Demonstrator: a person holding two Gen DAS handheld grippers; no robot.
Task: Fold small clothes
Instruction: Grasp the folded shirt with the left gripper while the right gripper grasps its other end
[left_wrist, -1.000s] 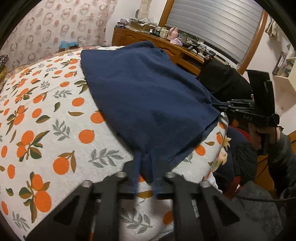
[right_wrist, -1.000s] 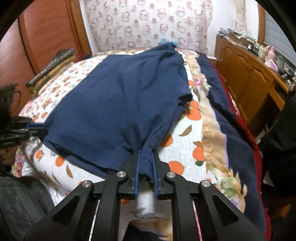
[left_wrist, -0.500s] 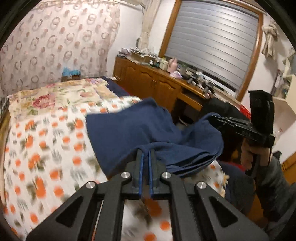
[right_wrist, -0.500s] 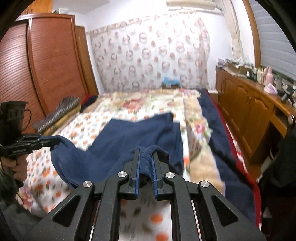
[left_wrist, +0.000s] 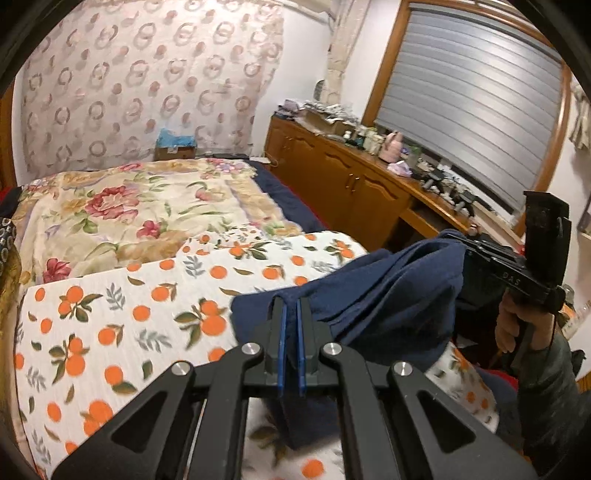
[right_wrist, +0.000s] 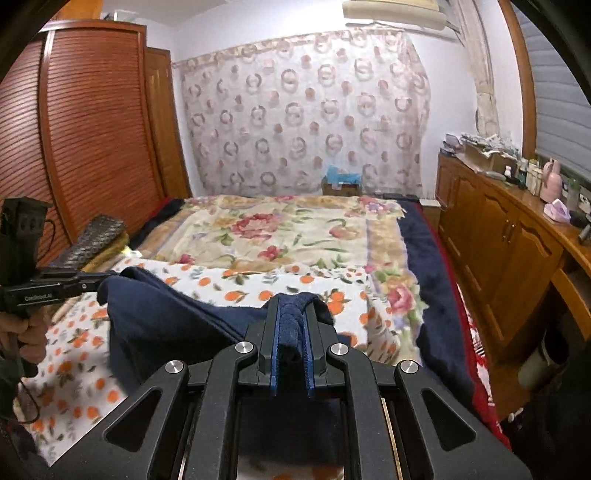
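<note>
A navy blue garment (left_wrist: 388, 295) hangs bunched between my two grippers, above the near end of the orange-print bedspread (left_wrist: 129, 314). My left gripper (left_wrist: 290, 304) is shut on one corner of it, and cloth drapes down below the fingers. My right gripper (right_wrist: 291, 301) is shut on a thick fold of the same garment (right_wrist: 166, 317). In the left wrist view the right gripper (left_wrist: 463, 245) comes in from the right with a hand (left_wrist: 517, 325) under it. In the right wrist view the left gripper (right_wrist: 99, 277) pinches the far corner at the left.
A floral blanket (left_wrist: 129, 206) covers the far half of the bed. A wooden dresser (left_wrist: 351, 184) crowded with small items runs along the right, under a shuttered window. A brown wardrobe (right_wrist: 92, 129) stands on the left, with a dark patterned stack (right_wrist: 92, 240) beside it.
The garment lay flat on the bedspread a second ago. Both grippers have risen and drawn back with its near corners, so it is off the bed and sags between them.
</note>
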